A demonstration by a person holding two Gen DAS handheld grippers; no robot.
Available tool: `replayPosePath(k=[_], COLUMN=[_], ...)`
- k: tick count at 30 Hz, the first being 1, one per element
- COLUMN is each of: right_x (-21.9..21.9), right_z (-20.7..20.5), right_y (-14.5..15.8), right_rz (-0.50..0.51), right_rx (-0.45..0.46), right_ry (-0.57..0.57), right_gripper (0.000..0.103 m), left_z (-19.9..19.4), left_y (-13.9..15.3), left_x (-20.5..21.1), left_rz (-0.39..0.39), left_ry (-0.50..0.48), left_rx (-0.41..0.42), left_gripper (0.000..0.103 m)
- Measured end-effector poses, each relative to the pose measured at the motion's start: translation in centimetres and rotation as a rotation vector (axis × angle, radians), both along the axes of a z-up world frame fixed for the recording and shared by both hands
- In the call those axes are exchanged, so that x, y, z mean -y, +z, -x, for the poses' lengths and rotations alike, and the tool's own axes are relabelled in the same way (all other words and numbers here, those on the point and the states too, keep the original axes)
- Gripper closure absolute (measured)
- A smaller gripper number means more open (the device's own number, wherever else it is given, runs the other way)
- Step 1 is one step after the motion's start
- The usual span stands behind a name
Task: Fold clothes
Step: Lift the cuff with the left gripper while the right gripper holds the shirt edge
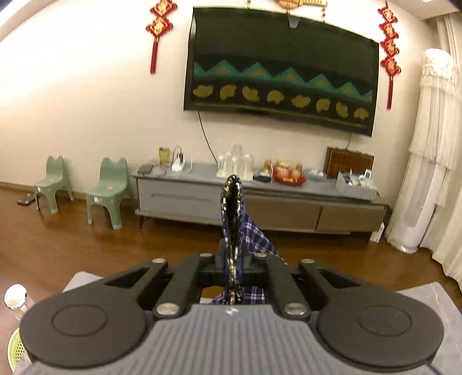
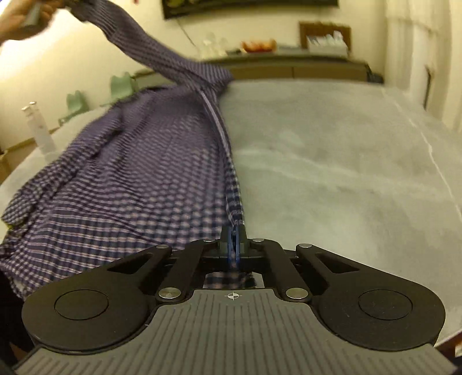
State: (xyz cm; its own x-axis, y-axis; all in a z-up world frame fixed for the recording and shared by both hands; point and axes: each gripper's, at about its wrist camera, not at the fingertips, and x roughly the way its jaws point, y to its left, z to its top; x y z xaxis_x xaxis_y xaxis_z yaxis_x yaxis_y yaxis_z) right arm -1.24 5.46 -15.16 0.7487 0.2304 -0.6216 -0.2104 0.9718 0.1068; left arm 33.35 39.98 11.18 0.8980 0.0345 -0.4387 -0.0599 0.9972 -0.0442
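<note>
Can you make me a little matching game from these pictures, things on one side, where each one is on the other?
Things:
1. plaid garment
2. green chairs
3. fruit bowl
4. red knot ornaments

Places:
A. hanging on the wall
B. on the wooden floor by the wall
C. pinched in both shut grippers, partly lying on the grey table cover
D. on top of the grey cabinet

Pairs: 1-C, 2-B, 3-D, 4-A. The left gripper lifts one end; the right gripper holds another edge low.
</note>
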Motion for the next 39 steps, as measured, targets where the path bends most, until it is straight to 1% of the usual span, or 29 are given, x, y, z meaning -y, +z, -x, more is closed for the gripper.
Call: replayPosePath(k=[4, 7, 9, 10, 13, 16, 17, 18, 19, 20, 23, 25, 26, 27, 28, 31, 34, 37, 39], right_x=[-1.1, -2.6, -3.8, -3.9, -4.4, -4.9, -5.0, -5.2, -5.4, -4.9, -3.0, -2.3, -2.0, -1.9, -2.3, -4.8, -9.1, -12.4, -13.8], right_z=[1.0, 1.7, 2.2, 2.2, 2.2, 2.3, 2.3, 2.3, 2.4, 2.3, 1.6, 1.4, 1.4, 1.5, 1.6, 2.5, 3.5, 3.4, 3.2], right_y=[-0.1, 0.1, 0.5, 0.5, 0.4, 0.3, 0.2, 0.2, 0.1, 0.0, -1.1, -1.8, -2.0, -2.0, -1.7, 0.0, 1.1, 0.1, -1.2], right_rz=[0.034, 0.117, 0.188, 0.199, 0.23, 0.262, 0.272, 0.282, 0.293, 0.291, 0.221, 0.187, 0.17, 0.153, 0.157, 0.238, 0.381, 0.475, 0.506], right_rx=[0.031, 0.084, 0.126, 0.131, 0.143, 0.156, 0.16, 0.164, 0.169, 0.162, 0.079, 0.026, 0.011, 0.005, 0.011, 0.089, 0.156, 0.144, 0.108], right_ry=[0.025, 0.041, 0.06, 0.056, 0.042, 0.029, 0.024, 0.02, 0.015, -0.006, -0.066, -0.08, -0.076, -0.06, -0.044, 0.022, 0.132, 0.215, 0.255], right_gripper=[0.101, 0.101, 0.101, 0.101, 0.102, 0.1, 0.086, 0.058, 0.049, 0.044, 0.044, 0.048, 0.064, 0.088, 0.101, 0.1, 0.1, 0.1, 0.1], left_z=[-0.7, -0.4, 0.1, 0.4, 0.7, 0.4, 0.2, 0.1, -0.1, -0.2, -0.4, -0.5, -0.6, -0.6, -0.5, -0.3, -0.3, -0.2, -0.1], left_y=[-1.5, -2.1, -1.9, -1.6, -0.7, -0.5, -0.6, -0.7, -0.9, -1.1, -1.7, -1.9, -1.8, -1.7, -1.5, 0.2, 1.4, 1.2, 0.7], left_x=[-0.3, -0.2, -0.3, -0.4, -0.8, -0.3, 0.0, 0.4, 0.8, 1.2, 2.5, 3.3, 3.6, 3.8, 4.0, 3.9, 3.7, 3.7, 3.6], left_rz=[-0.014, -0.023, -0.017, -0.009, 0.002, -0.044, -0.06, -0.072, -0.083, -0.093, -0.122, -0.13, -0.132, -0.133, -0.133, -0.109, -0.105, -0.119, -0.128], left_ry=[0.014, 0.022, 0.028, 0.034, 0.032, 0.004, -0.01, -0.023, -0.036, -0.05, -0.072, -0.082, -0.086, -0.089, -0.091, -0.094, -0.09, -0.092, -0.088], left_rx=[-0.016, 0.003, 0.048, 0.072, 0.102, 0.072, 0.062, 0.053, 0.043, 0.036, 0.03, 0.032, 0.036, 0.04, 0.049, 0.094, 0.106, 0.094, 0.093], left_gripper=[0.097, 0.097, 0.097, 0.097, 0.097, 0.097, 0.097, 0.097, 0.097, 0.097, 0.097, 0.097, 0.097, 0.097, 0.097, 0.097, 0.097, 0.097, 0.097])
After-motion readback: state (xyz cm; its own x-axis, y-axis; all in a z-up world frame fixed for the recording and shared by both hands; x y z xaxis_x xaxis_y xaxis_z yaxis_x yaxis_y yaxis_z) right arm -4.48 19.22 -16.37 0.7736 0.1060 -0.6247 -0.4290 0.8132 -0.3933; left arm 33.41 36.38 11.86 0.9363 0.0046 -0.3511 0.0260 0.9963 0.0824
